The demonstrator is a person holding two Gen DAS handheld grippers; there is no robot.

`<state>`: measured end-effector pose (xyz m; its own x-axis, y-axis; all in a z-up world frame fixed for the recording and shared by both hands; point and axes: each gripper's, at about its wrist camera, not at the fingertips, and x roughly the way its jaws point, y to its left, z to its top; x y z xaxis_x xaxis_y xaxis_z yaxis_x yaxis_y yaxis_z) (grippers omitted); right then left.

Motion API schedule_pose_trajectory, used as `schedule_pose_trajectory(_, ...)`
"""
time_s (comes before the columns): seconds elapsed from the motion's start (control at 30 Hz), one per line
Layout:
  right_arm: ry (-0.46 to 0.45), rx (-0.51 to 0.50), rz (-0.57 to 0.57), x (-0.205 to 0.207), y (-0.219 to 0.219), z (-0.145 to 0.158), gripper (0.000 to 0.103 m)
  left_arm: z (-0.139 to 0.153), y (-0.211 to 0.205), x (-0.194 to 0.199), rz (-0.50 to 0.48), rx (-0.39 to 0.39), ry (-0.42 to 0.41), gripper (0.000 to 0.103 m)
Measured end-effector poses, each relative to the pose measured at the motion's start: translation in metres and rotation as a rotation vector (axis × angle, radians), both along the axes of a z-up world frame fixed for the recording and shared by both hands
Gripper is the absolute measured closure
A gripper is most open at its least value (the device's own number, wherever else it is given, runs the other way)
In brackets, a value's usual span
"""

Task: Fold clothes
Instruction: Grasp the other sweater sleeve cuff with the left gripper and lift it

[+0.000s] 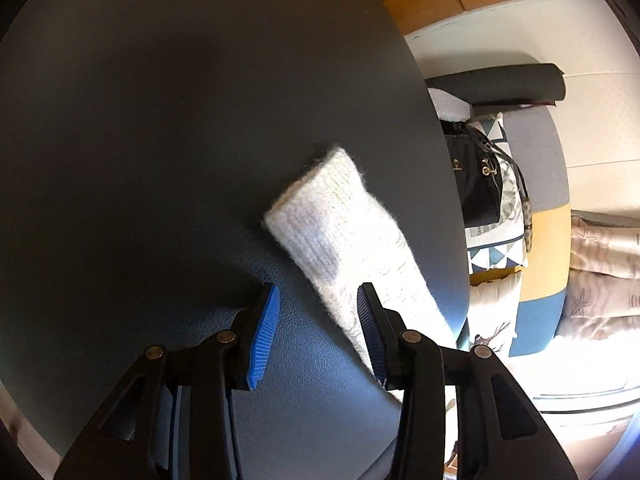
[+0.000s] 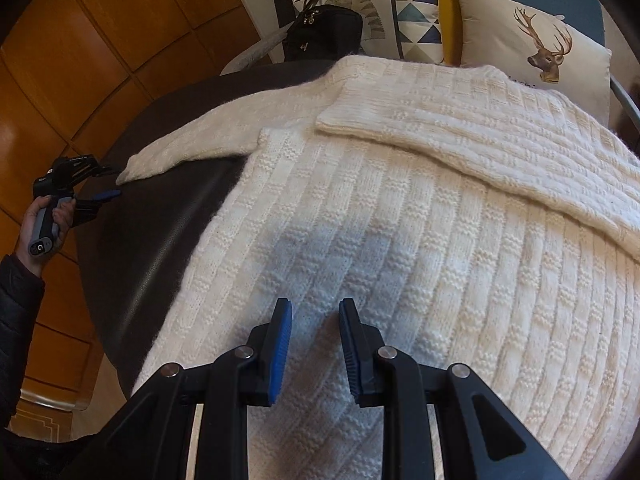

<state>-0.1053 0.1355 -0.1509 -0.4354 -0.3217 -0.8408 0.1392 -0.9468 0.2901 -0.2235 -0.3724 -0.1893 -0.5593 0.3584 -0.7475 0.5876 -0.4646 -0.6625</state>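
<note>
Looking along the left wrist view, the left claw [image 1: 318, 300] sits at the lower centre of the frame with its blue pads [image 1: 264, 336] parted and nothing pinched between them. A white knitted sleeve [image 1: 344, 232] of the sweater lies flat on the dark tabletop [image 1: 160, 140], running from mid-frame down to the lower right. The sleeve's cuff end is at centre frame; its lower length passes just beside and behind the right-hand pad, and contact cannot be confirmed. Beyond the tabletop edge, at right, a black handbag [image 1: 476, 184] rests against patterned cushions [image 1: 496, 248] on a sofa.

Turning to the right wrist view, the right claw [image 2: 315, 344] occupies the lower centre, its pads narrowly parted and empty, poised over the sweater [image 2: 400, 240]. The sweater is spread across the tabletop [image 2: 160, 220], filling the centre and right of the frame. One sleeve is folded across the body at upper right; the other sleeve [image 2: 192, 144] extends toward the left edge. At far left a hand [image 2: 44, 220] in a dark sleeve holds the other claw [image 2: 108, 182], its fingertips just beside that sleeve's cuff. A deer-print cushion [image 2: 536, 48] and the handbag [image 2: 324, 32] sit at the top.
</note>
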Motion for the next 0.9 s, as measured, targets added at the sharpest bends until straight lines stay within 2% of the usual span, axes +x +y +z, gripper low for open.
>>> schedule_pose_trajectory(0.13, -0.002, 0.008, 0.009, 0.000, 0.000, -0.001, 0.079, -0.003, -0.005, -0.008, 0.056, 0.032, 0.003, 0.056)
schedule_pose_trajectory(0.27, 0.000, 0.013, 0.004, 0.001, 0.005, 0.000, 0.079, -0.001, -0.002, -0.016, 0.122, -0.013, 0.016, 0.056)
schedule_pose_trajectory(0.33, 0.000, 0.019, -0.003, 0.002, 0.008, 0.001, 0.079, 0.002, 0.005, -0.020, 0.121, -0.094, 0.006, 0.074)
schedule_pose_trajectory(0.37, -0.001, 0.025, -0.007, 0.003, 0.009, 0.001, 0.079, 0.003, 0.010, -0.022, 0.110, -0.135, -0.001, 0.085)
schedule_pose_trajectory(0.4, -0.002, 0.032, -0.008, 0.004, 0.011, 0.000, 0.079, 0.001, 0.013, -0.022, 0.111, -0.148, -0.003, 0.091)
schedule_pose_trajectory(0.47, -0.003, 0.035, -0.016, 0.005, 0.014, -0.001, 0.079, 0.000, 0.016, -0.019, 0.126, -0.165, 0.011, 0.094)
schedule_pose_trajectory(0.57, -0.006, 0.040, -0.041, 0.006, 0.022, 0.000, 0.079, 0.001, 0.019, -0.014, 0.136, -0.138, 0.045, 0.096)
schedule_pose_trajectory(0.67, -0.017, 0.028, -0.095, 0.005, 0.036, 0.000, 0.079, 0.012, 0.028, -0.011, 0.128, -0.100, 0.117, 0.096)
schedule_pose_trajectory(0.8, -0.041, -0.038, -0.213, 0.008, 0.072, 0.000, 0.079, 0.041, 0.056, -0.017, 0.085, -0.041, 0.209, 0.096)
schedule_pose_trajectory(0.9, -0.042, -0.070, -0.271, 0.016, 0.093, 0.001, 0.079, 0.071, 0.095, -0.033, 0.028, 0.008, 0.294, 0.096)
